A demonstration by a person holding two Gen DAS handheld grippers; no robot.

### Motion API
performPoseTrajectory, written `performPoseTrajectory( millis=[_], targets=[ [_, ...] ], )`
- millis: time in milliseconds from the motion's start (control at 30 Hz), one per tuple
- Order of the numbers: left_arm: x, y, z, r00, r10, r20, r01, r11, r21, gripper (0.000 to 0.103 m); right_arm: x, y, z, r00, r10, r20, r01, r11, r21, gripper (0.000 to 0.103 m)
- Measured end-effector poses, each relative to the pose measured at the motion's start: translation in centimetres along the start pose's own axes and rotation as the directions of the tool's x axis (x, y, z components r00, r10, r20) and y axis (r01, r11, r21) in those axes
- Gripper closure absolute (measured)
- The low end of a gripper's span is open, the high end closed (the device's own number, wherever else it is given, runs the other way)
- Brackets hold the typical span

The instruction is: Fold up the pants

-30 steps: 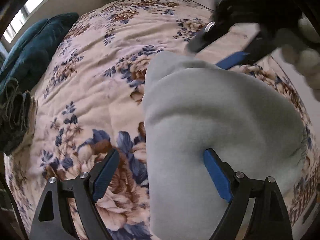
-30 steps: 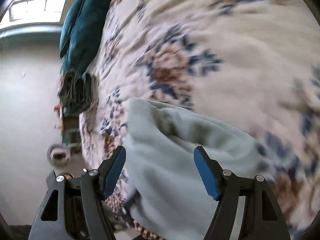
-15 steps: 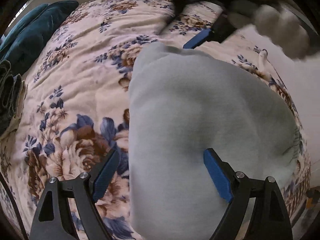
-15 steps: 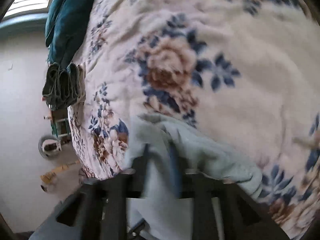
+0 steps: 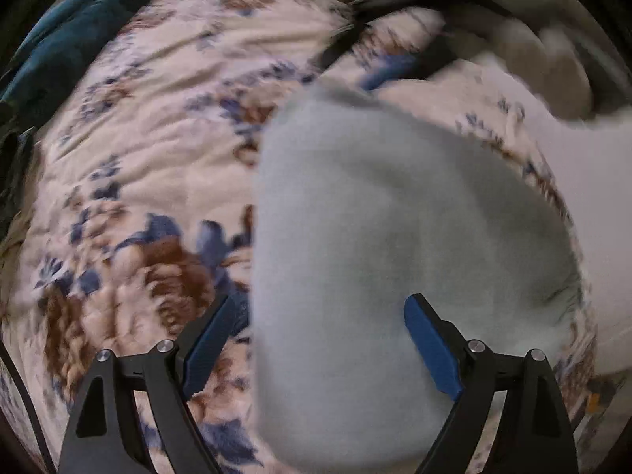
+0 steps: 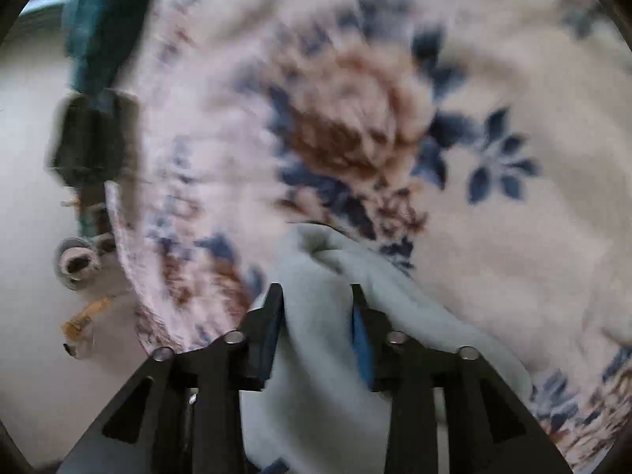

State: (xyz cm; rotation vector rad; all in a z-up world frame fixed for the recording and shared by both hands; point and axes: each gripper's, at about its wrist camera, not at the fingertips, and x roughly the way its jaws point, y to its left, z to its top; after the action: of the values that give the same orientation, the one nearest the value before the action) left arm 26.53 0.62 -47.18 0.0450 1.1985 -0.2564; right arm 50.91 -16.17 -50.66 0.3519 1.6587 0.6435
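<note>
Covering nearly everything in both views, the floral bedspread [image 5: 150,166] carries the work, and the pale grey pants [image 5: 395,237] lie as a broad, smooth, already doubled slab near its right edge, reaching toward the near edge. They look thick, fleecy and limp: light to lift, no stiffness to hold a crease, likely to sag and slide off themselves if carried by one point. Best taken by a bunched edge or corner at both ends together.

From the left wrist view, the left gripper [image 5: 316,335] hovers with its jaws spread wide, one blue pad over the bedspread and the other over the pants, clamping nothing; the right gripper [image 5: 395,67] is only a dark blur at the far end of the cloth. Only the right wrist view shows what that one is doing: the right gripper [image 6: 316,316] is closing, a gathered fold of the pants between its pads. That view also shows the bed's side edge, the floor below, and a teal blanket [image 6: 102,23] at the far corner.
</note>
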Motion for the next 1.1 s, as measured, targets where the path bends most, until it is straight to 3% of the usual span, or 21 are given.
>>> performPoseTrajectory(
  millis=[67,133,200,267,333,367,433,500,533,600,633,667,700,767,833,900,933,967,1033,1067,1100],
  targets=[
    [-2.3,2.0,-0.5,0.999,-0.038,0.026,0.040,0.993,-0.113,0.015,-6.6,-1.0,-4.5,0.975,-0.029,0.219,0.031,1.000,-0.006,0.021],
    [-3.7,4.9,-1.7,0.996,-0.090,0.020,0.092,0.956,-0.279,0.015,-10.0,-2.8,-9.2,0.949,-0.068,0.309,0.056,0.997,0.050,0.020],
    [-3.2,7.1,-3.0,0.984,-0.176,-0.014,0.153,0.892,-0.425,0.015,-11.6,-6.1,-16.1,0.942,-0.134,0.308,0.080,0.980,0.180,0.020],
    [-1.4,8.8,-4.6,0.955,-0.293,-0.042,0.215,0.785,-0.581,0.015,-11.4,-9.3,-22.4,0.940,-0.190,0.283,0.084,0.933,0.350,0.020],
    [0.4,9.8,-6.1,0.915,-0.404,-0.016,0.263,0.625,-0.735,0.017,-10.0,-12.7,-28.9,0.938,-0.182,0.296,-0.007,0.841,0.541,0.020],
    [1.4,10.2,-6.9,0.889,-0.458,0.008,0.276,0.521,-0.807,0.017,-9.0,-14.9,-32.8,0.933,-0.145,0.329,-0.106,0.763,0.638,0.020],
    [2.0,9.9,-7.1,0.868,-0.494,0.049,0.297,0.439,-0.848,0.018,-6.6,-16.9,-36.7,0.918,-0.073,0.390,-0.252,0.652,0.715,0.020],
    [2.3,9.4,-6.8,0.878,-0.476,0.044,0.280,0.438,-0.854,0.018,-4.5,-17.8,-39.3,0.860,0.038,0.510,-0.440,0.560,0.701,0.022],
    [2.6,9.1,-6.6,0.879,-0.475,0.036,0.274,0.443,-0.854,0.018,-4.0,-17.7,-39.5,0.850,0.055,0.525,-0.464,0.551,0.694,0.022],
    [3.2,8.6,-6.6,0.890,-0.456,0.020,0.249,0.449,-0.858,0.018,-1.5,-16.5,-38.4,0.848,0.112,0.517,-0.481,0.571,0.665,0.023],
    [3.5,8.3,-6.7,0.895,-0.445,0.016,0.243,0.458,-0.855,0.019,0.1,-16.2,-37.6,0.867,0.139,0.478,-0.463,0.578,0.672,0.026],
    [3.6,8.0,-6.8,0.901,-0.434,0.013,0.235,0.463,-0.855,0.027,1.8,-15.7,-36.7,0.884,0.163,0.438,-0.446,0.576,0.685,0.041],
    [3.7,7.9,-7.1,0.903,-0.430,0.014,0.235,0.466,-0.853,0.035,2.9,-15.3,-36.2,0.891,0.184,0.415,-0.439,0.579,0.687,0.073],
    [3.4,7.6,-7.6,0.912,-0.409,-0.005,0.220,0.501,-0.837,0.040,3.6,-14.9,-35.5,0.893,0.164,0.419,-0.429,0.589,0.685,0.090],
    [2.8,6.8,-8.2,0.921,-0.389,-0.035,0.206,0.561,-0.801,0.041,1.8,-14.3,-35.0,0.881,0.101,0.463,-0.415,0.636,0.651,0.092],
    [2.9,5.9,-9.1,0.916,-0.397,-0.059,0.203,0.586,-0.785,0.041,-2.2,-13.2,-34.5,0.838,0.004,0.545,-0.373,0.734,0.568,0.093],
    [3.0,5.5,-9.3,0.917,-0.393,-0.072,0.195,0.598,-0.777,0.041,-3.4,-13.1,-34.1,0.836,-0.005,0.549,-0.350,0.766,0.540,0.093],
    [2.8,5.1,-9.3,0.920,-0.380,-0.090,0.184,0.624,-0.760,0.039,-3.1,-13.4,-33.8,0.858,0.006,0.514,-0.335,0.765,0.550,0.093],
    [2.3,5.1,-8.6,0.914,-0.388,-0.115,0.184,0.651,-0.736,0.039,-0.6,-14.8,-33.4,0.932,0.071,0.355,-0.284,0.753,0.594,0.089],
    [1.7,5.3,-7.9,0.910,-0.395,-0.125,0.190,0.666,-0.722,0.039,0.5,-15.5,-33.9,0.948,0.088,0.305,-0.266,0.745,0.611,0.081],
    [0.7,5.5,-6.9,0.910,-0.394,-0.125,0.205,0.692,-0.692,0.037,0.9,-16.1,-34.6,0.949,0.102,0.297,-0.272,0.742,0.613,0.059]
  ],
)
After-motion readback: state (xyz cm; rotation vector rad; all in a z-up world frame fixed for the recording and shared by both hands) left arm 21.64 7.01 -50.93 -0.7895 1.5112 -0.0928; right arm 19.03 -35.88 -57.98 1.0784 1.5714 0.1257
